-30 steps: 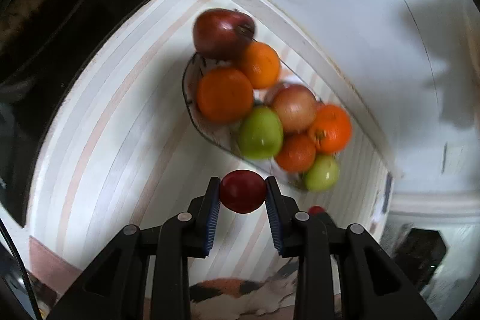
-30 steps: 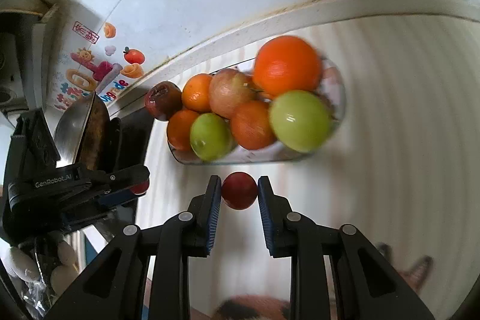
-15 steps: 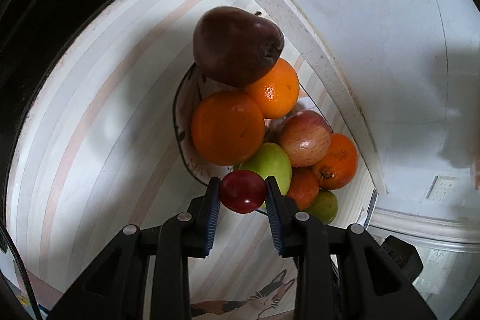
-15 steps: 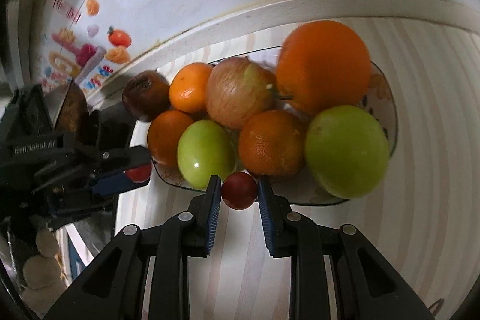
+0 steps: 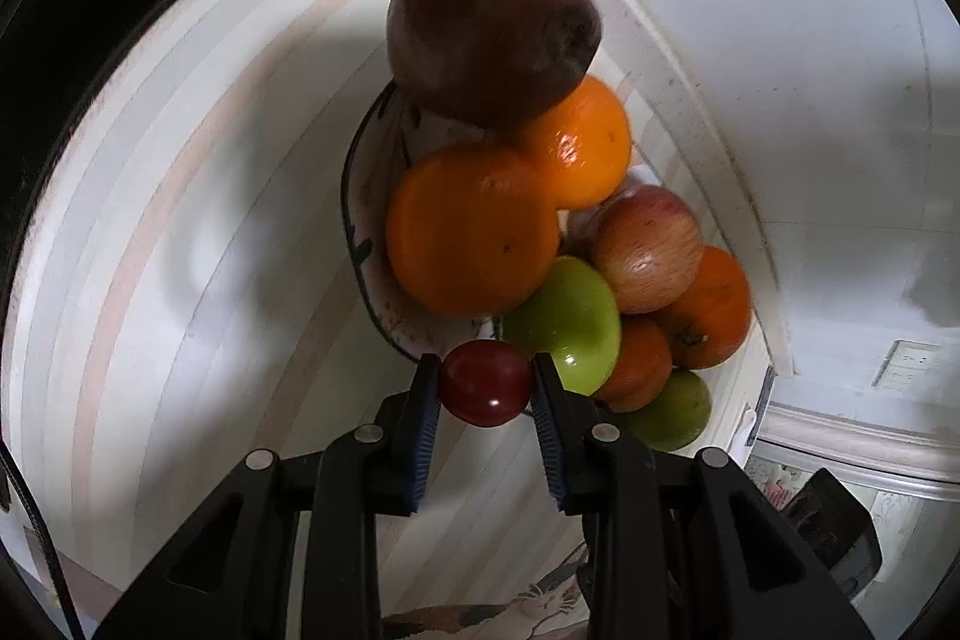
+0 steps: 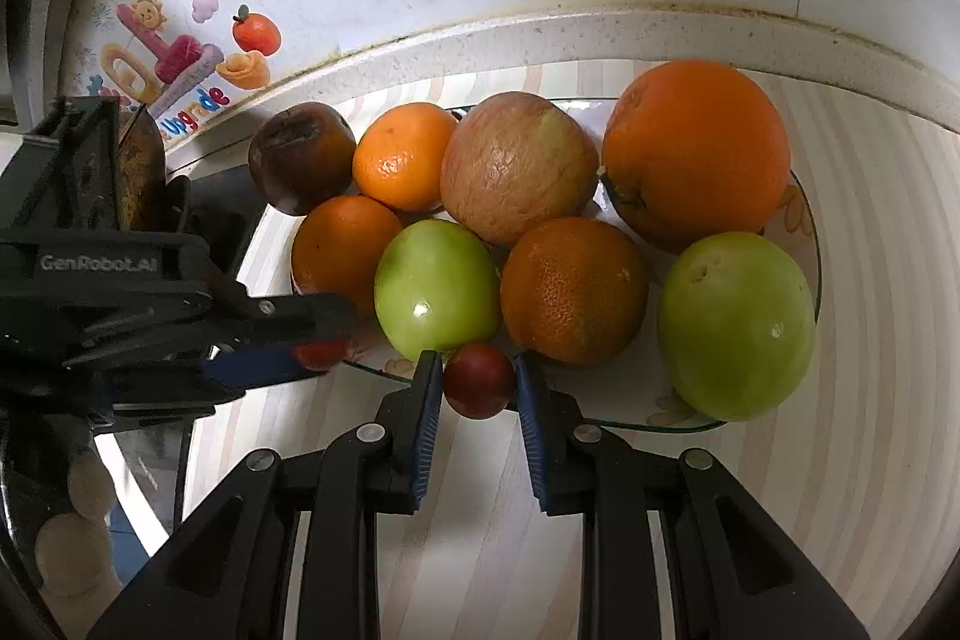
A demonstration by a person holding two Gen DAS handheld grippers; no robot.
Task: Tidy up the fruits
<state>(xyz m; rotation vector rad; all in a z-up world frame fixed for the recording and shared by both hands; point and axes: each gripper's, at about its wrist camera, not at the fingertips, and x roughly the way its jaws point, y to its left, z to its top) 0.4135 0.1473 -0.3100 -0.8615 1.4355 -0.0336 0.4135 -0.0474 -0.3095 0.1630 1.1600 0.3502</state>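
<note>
Delivery step. Left gripper [image 5: 486,385] clamps a small red fruit [image 5: 486,382]; right gripper [image 6: 479,382] clamps another [image 6: 479,379]. Both hover at the plate [image 6: 804,220] rim. Next, probably: find gaps between the piled fruit, then release.

The green fruit [image 6: 437,287] is glossy and smooth; the orange [image 6: 574,290] is pebbled and matt. The apple [image 6: 519,167] looks wrinkled. The plate [image 6: 804,214] is clear glass. Ribbed blue pads [image 6: 427,415] line matt black plastic jaws. The desk [image 6: 870,460] is smooth and striped.
</note>
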